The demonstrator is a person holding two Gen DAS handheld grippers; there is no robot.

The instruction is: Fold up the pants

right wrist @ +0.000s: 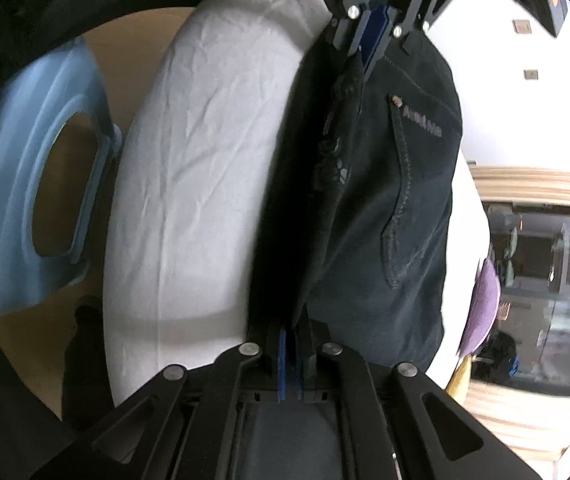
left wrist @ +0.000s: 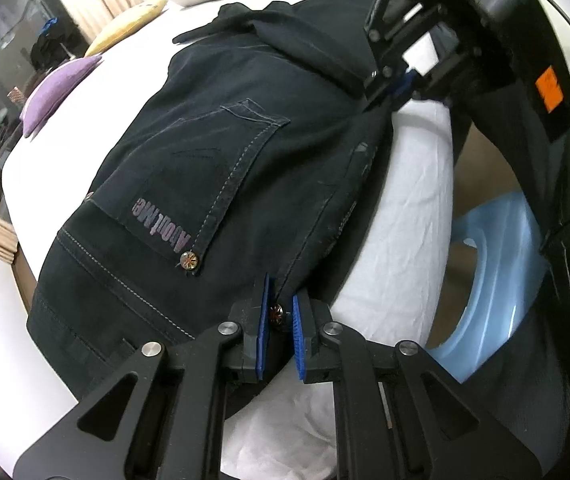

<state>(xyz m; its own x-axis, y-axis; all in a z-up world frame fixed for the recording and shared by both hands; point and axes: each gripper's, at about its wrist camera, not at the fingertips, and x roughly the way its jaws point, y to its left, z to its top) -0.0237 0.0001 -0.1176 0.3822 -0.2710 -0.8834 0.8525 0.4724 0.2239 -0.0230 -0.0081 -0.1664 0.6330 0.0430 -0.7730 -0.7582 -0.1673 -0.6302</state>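
Observation:
Dark navy pants point(left wrist: 221, 152) lie on a white bed, back pocket with lettering facing up. My left gripper point(left wrist: 279, 316) is shut on the pants' waistband edge at a metal rivet near the bed's front edge. My right gripper point(right wrist: 291, 344) is shut on the same pants edge farther along; it shows in the left wrist view point(left wrist: 399, 84) at the upper right. The pants point(right wrist: 405, 200) stretch between both grippers in the right wrist view, where the left gripper point(right wrist: 373, 36) shows at the top.
The white bed sheet point(left wrist: 405, 216) falls away at the right edge. A light blue plastic stool point(left wrist: 493, 264) stands on the wooden floor beside the bed. A purple cushion point(left wrist: 57, 92), a yellow cushion point(left wrist: 129, 28) and white pillows lie at the far side.

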